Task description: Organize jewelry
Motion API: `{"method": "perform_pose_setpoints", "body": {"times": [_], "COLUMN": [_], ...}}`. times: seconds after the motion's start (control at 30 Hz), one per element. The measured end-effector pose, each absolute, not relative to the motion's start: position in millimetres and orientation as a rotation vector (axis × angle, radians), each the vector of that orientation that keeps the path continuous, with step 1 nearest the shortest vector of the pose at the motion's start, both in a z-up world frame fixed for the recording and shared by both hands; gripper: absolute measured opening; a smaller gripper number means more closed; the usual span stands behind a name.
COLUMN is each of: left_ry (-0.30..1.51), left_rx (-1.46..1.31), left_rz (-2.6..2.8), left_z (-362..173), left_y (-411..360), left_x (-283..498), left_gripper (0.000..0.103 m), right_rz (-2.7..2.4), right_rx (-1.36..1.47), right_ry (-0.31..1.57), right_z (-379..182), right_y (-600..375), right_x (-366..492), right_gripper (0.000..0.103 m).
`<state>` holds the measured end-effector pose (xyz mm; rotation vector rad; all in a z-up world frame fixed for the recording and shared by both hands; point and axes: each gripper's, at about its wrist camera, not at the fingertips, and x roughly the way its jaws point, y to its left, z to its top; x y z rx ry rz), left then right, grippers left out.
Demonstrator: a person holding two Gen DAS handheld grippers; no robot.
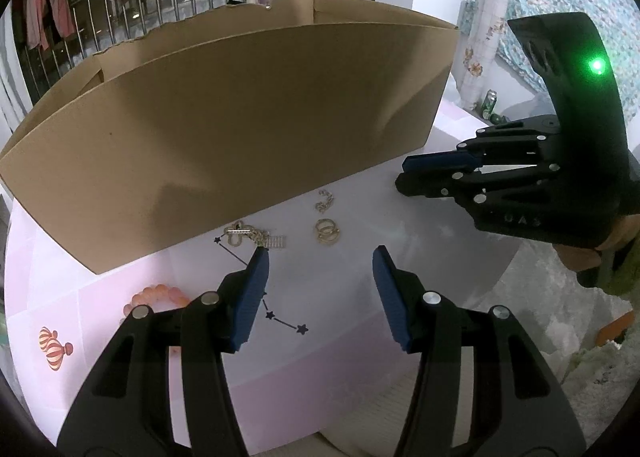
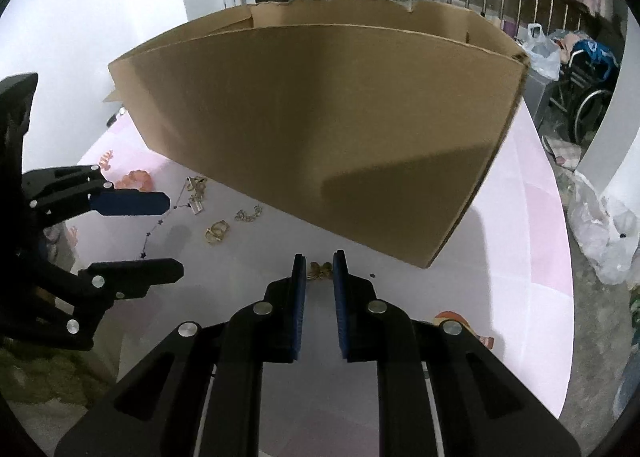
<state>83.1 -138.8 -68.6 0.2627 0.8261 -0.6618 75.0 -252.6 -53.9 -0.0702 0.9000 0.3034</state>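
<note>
Loose jewelry lies on the pale tabletop (image 1: 340,321) in front of a big cardboard box (image 1: 240,117): gold rings (image 1: 326,233), a small chain (image 1: 324,201), and a gold and silver cluster (image 1: 252,237). My left gripper (image 1: 320,257) hovers open just short of the rings, nothing between its fingers; its left pad tip is by the cluster. In the right wrist view my right gripper (image 2: 320,263) stands narrow, with a small gold piece (image 2: 320,271) filling the gap at its tips. The rings (image 2: 217,232), chain (image 2: 248,214) and open left gripper (image 2: 176,237) show to its left.
The cardboard box (image 2: 340,117) walls off the back of the table (image 2: 520,237). A pink bead bracelet (image 1: 158,297) lies at the left, partly behind my left finger. Plastic bags (image 2: 600,233) sit on the floor to the right. A railing with hanging clothes runs behind.
</note>
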Motion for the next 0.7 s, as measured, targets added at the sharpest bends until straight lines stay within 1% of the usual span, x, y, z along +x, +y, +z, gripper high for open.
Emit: {"method": "perform_pose_setpoints", "body": {"times": [0.1,0.13,0.2,0.23,0.43,0.7], "left_ry": [0.824,0.824,0.822,0.822,0.811,0.804], "left_rx": [0.265,0.266,0.263,0.261,0.27,0.273], "left_rz": [-0.662,-0.662,-0.662,-0.664,-0.664,-0.668], "left_z": [-69,-68,-68,-68,-66,-65], "left_y": [-139,-139,-139,-138,-138,-140], "left_x": [83,83,82,81,78,75], "left_gripper": [0.051,0.051,0.051,0.051,0.051,0.051], "right_rz": [0.303,0.308,0.319,0.318,0.323,0.312], "right_rx": [-0.088,-0.085,-0.074,-0.071,-0.01,-0.003], "right_ry": [0.909,0.914,0.921,0.923,0.932,0.917], "right_z": [-53,-53,-52,-52,-52,-45], "right_y": [-250,-250,-247,-247,-255,-261], "right_x": [75,75,78,78,78,69], "right_gripper": [0.014,0.013,0.005,0.004,0.003,0.003]}}
